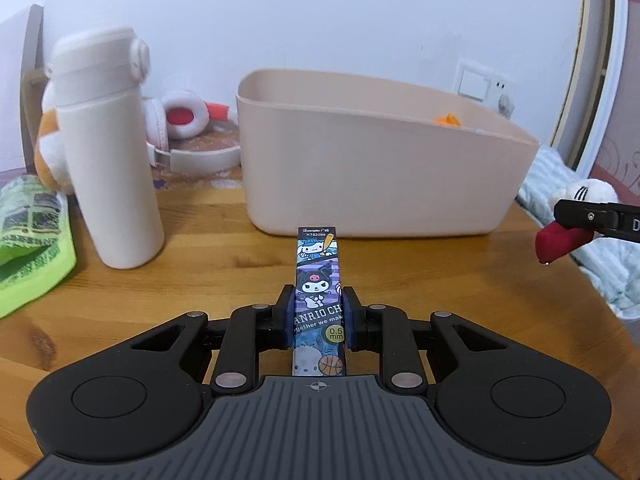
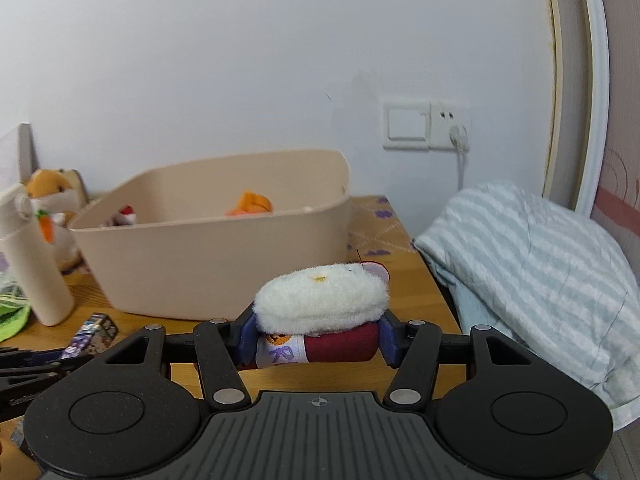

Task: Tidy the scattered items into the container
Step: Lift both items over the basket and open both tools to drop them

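My left gripper (image 1: 319, 316) is shut on a long cartoon-printed pen box (image 1: 318, 280), held just in front of the beige container (image 1: 376, 176). My right gripper (image 2: 318, 338) is shut on a white plush toy with a dark red body (image 2: 324, 300), held above the table to the right of the container (image 2: 216, 256). The right gripper with the toy also shows at the right edge of the left wrist view (image 1: 560, 240). The pen box shows at the lower left of the right wrist view (image 2: 92, 332). Inside the container lie an orange item (image 2: 250, 202) and a small red and white item (image 2: 124, 216).
A white bottle (image 1: 108, 152) stands left of the container. A green packet (image 1: 28, 236) lies at the far left. White and red headphones (image 1: 180, 120) and an orange plush (image 2: 52, 196) sit behind. A striped blanket (image 2: 540, 272) lies off the table's right edge.
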The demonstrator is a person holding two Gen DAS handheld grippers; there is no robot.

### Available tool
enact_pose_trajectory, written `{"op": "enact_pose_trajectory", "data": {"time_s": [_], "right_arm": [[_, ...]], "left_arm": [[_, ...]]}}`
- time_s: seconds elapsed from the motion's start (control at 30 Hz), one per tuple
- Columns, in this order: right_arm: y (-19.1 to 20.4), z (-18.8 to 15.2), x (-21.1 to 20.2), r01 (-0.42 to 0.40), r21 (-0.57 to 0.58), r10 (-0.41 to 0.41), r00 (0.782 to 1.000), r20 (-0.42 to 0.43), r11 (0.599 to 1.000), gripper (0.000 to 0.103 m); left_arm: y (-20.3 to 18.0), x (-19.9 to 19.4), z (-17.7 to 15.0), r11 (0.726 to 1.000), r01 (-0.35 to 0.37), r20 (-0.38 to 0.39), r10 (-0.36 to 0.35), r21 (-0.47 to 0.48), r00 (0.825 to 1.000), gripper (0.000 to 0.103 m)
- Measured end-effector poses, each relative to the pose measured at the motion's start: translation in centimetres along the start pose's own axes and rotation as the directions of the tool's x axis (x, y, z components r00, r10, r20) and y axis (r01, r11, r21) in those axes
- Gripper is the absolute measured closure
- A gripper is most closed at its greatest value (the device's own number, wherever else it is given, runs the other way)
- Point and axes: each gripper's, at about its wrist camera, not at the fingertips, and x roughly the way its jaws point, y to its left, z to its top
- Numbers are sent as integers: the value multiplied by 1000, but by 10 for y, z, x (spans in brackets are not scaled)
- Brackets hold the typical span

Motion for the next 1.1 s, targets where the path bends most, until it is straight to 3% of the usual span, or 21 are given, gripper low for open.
{"op": "enact_pose_trajectory", "data": {"time_s": [0.53,0.9,1.1], "right_arm": [[35,42,-49,-46,-60,53,990,128,997,48],[43,83,-37,-52,-54,60,983,171,997,48],[44,103,-14,-55,-35,60,985,160,998,48]], "left_arm": [[7,-53,44,998,52,157,-49,-18,986,80],[0,-57,109,999,38,279,-28,-30,960,80],[-1,-37,138,999,8,286,4,-41,958,80]]}}
